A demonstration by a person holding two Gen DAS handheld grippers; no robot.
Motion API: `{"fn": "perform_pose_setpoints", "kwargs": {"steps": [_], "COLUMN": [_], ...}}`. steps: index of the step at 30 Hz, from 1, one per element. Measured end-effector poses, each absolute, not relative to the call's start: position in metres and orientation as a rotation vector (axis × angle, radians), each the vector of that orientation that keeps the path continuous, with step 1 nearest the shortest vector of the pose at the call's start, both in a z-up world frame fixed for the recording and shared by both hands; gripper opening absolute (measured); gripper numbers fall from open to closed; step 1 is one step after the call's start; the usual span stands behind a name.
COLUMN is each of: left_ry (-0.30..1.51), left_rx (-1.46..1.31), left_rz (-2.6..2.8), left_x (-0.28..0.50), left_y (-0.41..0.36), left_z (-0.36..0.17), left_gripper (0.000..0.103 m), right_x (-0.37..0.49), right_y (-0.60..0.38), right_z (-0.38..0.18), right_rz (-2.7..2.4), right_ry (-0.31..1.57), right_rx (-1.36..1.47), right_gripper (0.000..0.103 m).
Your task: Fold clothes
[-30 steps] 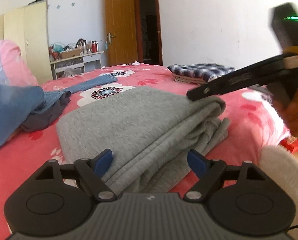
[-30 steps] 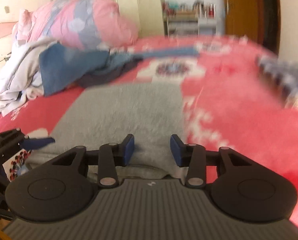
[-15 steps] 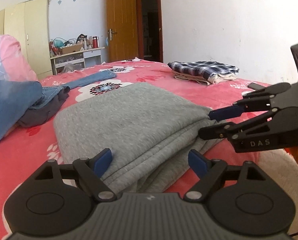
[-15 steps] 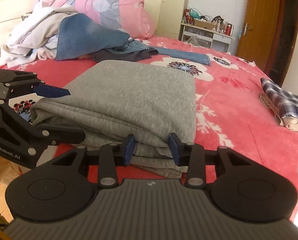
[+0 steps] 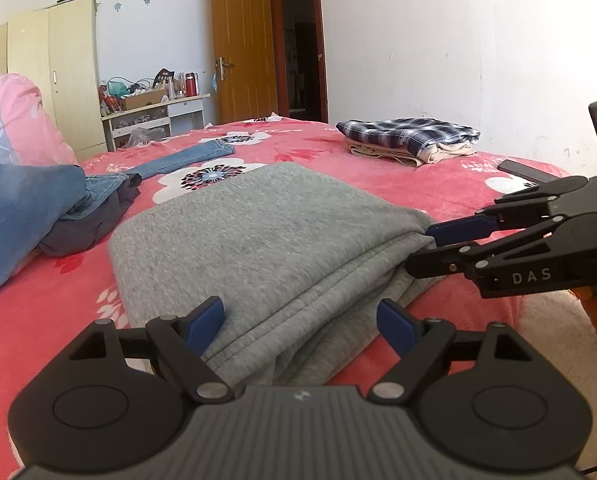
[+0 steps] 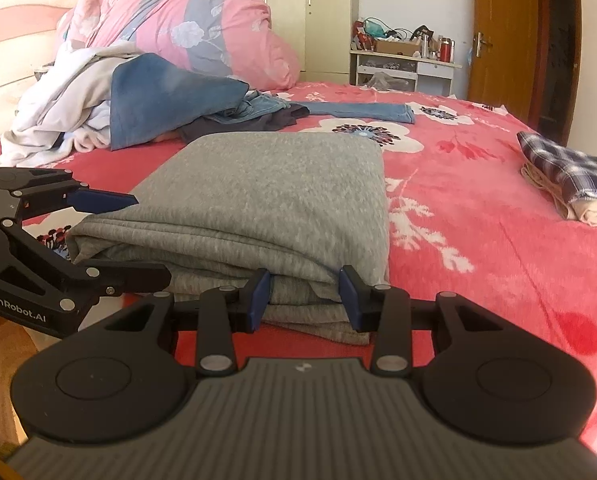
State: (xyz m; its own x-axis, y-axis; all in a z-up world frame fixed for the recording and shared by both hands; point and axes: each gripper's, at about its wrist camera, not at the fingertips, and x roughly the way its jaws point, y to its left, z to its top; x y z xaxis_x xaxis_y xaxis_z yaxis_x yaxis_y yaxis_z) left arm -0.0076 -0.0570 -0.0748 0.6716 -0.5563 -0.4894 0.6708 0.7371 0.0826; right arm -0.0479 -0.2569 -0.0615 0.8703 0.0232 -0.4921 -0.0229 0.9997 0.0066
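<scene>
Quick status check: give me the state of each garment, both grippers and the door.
grey garment: folded, flat on the bed
plaid shirt: folded, stacked on a beige item
jeans: unfolded, one leg stretched out
left gripper: open at the grey garment's near edge
right gripper: open at its near edge
door: open

Home bedroom: bed with red floral bedspread (image 6: 498,216), pink-and-grey rolled quilt (image 6: 186,28), cream wardrobe (image 5: 50,76), cluttered white side table (image 5: 158,114), wooden door (image 5: 244,40) ajar, and loose and folded clothing on the bed.
</scene>
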Motion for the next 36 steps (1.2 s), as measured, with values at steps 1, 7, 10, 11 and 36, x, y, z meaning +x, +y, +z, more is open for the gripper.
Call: {"fn": "perform_pose_setpoints", "kwargs": {"steps": [1,7,10,11,36], "left_ry": [0.459,0.460,0.460,0.460,0.472], "left_rx": [0.266,0.271,0.273,0.274,0.209], "left_rz": [-0.699,-0.696,-0.695,-0.694,-0.646], "left_x": [-0.008,-0.008,-0.008,-0.008,-0.015], "left_y": [-0.057,-0.058,-0.058,-0.058,-0.043], "left_z": [-0.075,-0.075,-0.076,-0.076,-0.061], "left_gripper": [0.084,0.084,0.084,0.084,0.089], "right_x": [-0.048,-0.051,-0.052,-0.052,-0.069], "right_y": [-0.258,-0.263,-0.264,-0.264,-0.263], "right_z": [-0.062,-0.064,-0.065,-0.066,-0.051], "right_rz": [0.023,0.018,0.016,0.016,-0.030], "right_ry": [0.515,0.513,0.508,0.506,0.495], "right_rx": [0.007,0.046,0.062,0.064,0.097], "right_gripper": [0.037,0.040,0.040,0.040,0.040]}}
